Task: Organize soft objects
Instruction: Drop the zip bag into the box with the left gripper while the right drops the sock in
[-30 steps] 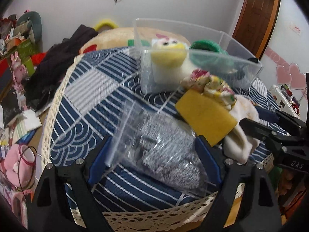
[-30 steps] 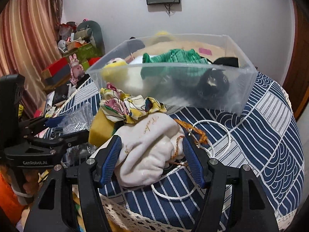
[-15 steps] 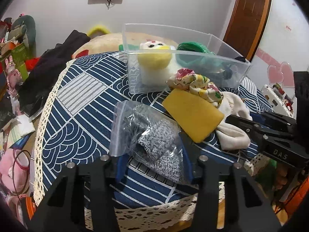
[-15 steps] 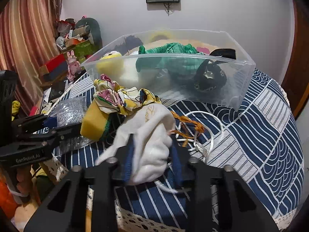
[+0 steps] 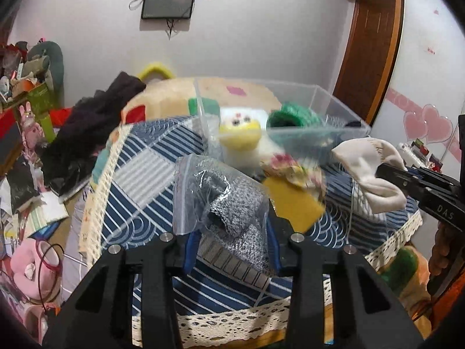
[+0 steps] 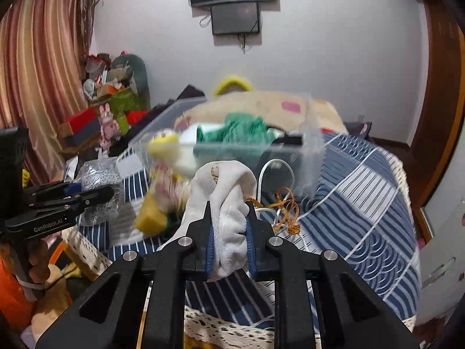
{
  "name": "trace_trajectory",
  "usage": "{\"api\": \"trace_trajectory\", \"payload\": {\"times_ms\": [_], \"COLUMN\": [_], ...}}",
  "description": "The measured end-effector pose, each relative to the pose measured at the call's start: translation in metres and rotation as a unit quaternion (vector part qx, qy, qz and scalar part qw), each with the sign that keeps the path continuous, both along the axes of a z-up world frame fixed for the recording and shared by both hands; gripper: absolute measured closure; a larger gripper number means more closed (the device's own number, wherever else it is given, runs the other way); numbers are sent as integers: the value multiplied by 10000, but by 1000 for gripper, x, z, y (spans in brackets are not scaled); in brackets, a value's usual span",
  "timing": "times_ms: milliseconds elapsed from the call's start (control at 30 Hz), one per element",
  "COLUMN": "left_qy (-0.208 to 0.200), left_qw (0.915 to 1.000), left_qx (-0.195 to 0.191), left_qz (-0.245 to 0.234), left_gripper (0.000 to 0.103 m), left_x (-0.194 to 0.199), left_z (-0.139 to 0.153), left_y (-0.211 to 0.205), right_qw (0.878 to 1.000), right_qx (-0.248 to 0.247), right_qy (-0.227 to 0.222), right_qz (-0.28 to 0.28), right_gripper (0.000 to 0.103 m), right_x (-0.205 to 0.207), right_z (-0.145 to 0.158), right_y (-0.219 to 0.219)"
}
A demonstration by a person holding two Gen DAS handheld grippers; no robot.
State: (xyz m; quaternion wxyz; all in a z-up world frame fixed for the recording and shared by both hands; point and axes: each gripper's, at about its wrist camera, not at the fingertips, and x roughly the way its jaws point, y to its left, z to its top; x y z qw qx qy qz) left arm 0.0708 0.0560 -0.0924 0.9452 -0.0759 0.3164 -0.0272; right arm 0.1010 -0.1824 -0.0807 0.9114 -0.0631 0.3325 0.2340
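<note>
Surface (image 6: 375, 203), blue patterned cloth, carries at frame centre: clear bin (image 6: 308, 157), yellow sponge (image 5: 293, 200), white cord (image 6: 273, 168).

left gripper (image 5: 231, 244) jaws clamp bagged grey knit (image 5: 232, 203) | right gripper (image 5: 407, 179) grips white cloth (image 5: 369, 168)

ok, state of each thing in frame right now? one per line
left gripper: shut on the zip bag
zip bag: lifted, grey knit inside
right gripper: shut on the white cloth
white cloth: bunched, lifted
clear bin: open, no lid, holds plush toy and green knit
yellow sponge: lying on the bedspread
white cord: loose, looped on the bedspread
</note>
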Motion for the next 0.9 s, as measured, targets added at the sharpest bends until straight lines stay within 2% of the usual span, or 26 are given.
{"api": "trace_trajectory", "payload": {"times_ms": [400, 633, 733, 900], "left_qy": [-696, -996, -1017, -777], "left_qw": [9973, 9943, 9942, 9967], "left_qx": [247, 370, 348, 170], "left_qz": [-26, -83, -95, -128], "left_gripper": [64, 64, 64, 64], "left_x": [12, 31, 46, 79], "left_z": [52, 75, 78, 72], "left_y": [-7, -14, -14, -7], "right_qw": [9962, 9936, 9930, 9929], "right_qx": [142, 111, 113, 128], "right_qy": [-839, -1102, -1149, -1145], "right_qz": [-204, -235, -262, -311], "right_gripper": [87, 87, 87, 87], "right_x": [11, 32, 39, 52], "right_z": [52, 62, 63, 60], "right_y": [-1, 11, 16, 22]}}
